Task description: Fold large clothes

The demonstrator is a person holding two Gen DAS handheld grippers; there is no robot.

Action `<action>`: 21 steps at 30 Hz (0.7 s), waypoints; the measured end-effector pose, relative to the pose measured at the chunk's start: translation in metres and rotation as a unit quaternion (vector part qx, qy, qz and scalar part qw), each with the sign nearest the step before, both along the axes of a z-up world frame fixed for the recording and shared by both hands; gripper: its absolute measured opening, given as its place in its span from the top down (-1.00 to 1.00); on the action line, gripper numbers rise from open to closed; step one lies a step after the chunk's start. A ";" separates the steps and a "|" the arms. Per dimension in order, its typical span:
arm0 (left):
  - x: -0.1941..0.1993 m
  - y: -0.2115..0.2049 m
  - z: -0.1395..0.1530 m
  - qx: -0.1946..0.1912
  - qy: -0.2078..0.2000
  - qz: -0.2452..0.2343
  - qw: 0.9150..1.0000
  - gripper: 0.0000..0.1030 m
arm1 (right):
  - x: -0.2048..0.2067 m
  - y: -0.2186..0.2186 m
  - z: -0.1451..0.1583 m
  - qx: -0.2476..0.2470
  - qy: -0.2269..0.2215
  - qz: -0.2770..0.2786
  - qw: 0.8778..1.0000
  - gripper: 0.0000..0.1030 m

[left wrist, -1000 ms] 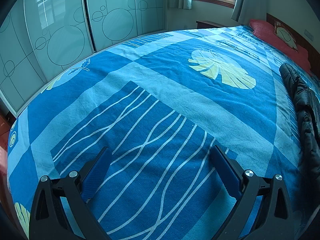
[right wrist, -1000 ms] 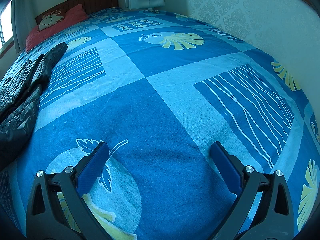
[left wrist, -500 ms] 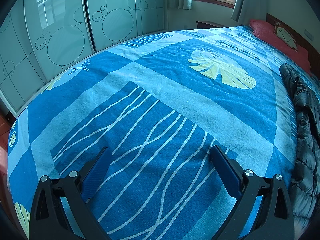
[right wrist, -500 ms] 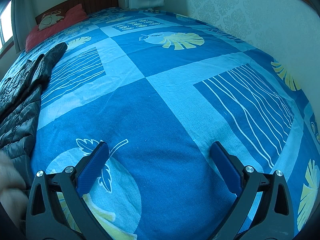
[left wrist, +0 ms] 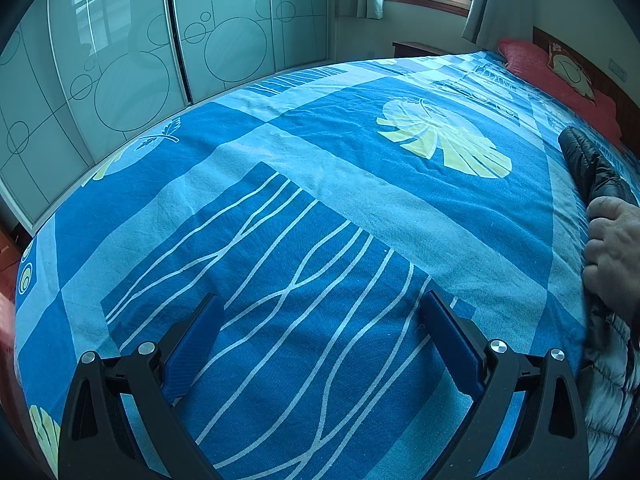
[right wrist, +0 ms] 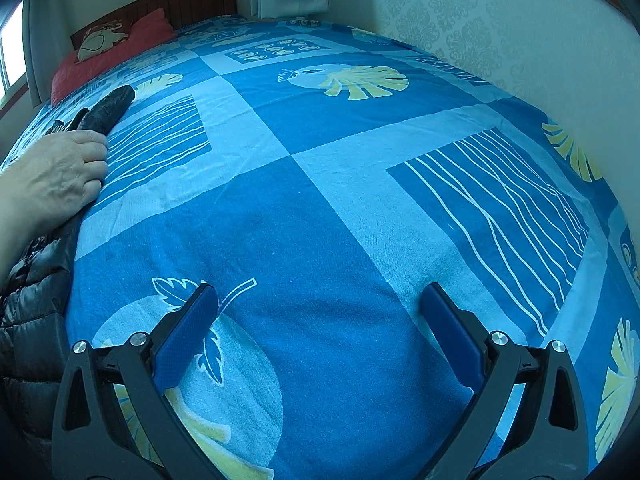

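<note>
A bare hand [left wrist: 614, 256] now presses on the black quilted puffer jacket [left wrist: 592, 164] at the right edge of the left wrist view; a second ago that edge showed only the jacket. In the right wrist view the same hand [right wrist: 56, 176] comes in from the left edge and rests on the jacket [right wrist: 106, 110], which lies in a long dark strip along the frame's left side. You are probably laying out or smoothing the garment by hand, so folding has not begun.

Your left tongs [left wrist: 320, 338] gape wide with nothing between them, low over the blue patterned bedspread [left wrist: 320, 168]. Your right tongs [right wrist: 320, 326] are likewise spread and empty over the bedspread [right wrist: 340, 184].

Only the left view shows the frosted sliding wardrobe doors [left wrist: 120, 64] at upper left. Only the right view shows the damask-papered wall [right wrist: 500, 20] at upper right.
</note>
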State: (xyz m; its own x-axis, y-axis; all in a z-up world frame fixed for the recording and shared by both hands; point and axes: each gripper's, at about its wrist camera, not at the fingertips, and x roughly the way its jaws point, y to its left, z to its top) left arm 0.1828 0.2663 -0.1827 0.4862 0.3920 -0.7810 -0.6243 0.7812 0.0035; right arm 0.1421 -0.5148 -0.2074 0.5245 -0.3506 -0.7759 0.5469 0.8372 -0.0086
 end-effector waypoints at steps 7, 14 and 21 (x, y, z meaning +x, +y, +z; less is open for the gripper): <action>0.000 0.000 0.000 0.000 0.000 0.000 1.000 -0.91 | 0.000 -0.001 0.000 0.000 0.000 0.000 1.000 -0.96; 0.000 0.000 0.000 -0.001 0.000 0.000 1.000 -0.91 | 0.000 -0.001 0.000 0.001 -0.001 0.000 1.000 -0.96; 0.000 0.000 0.000 0.000 0.000 0.000 1.000 -0.91 | 0.000 -0.001 -0.001 0.000 0.000 0.000 1.000 -0.96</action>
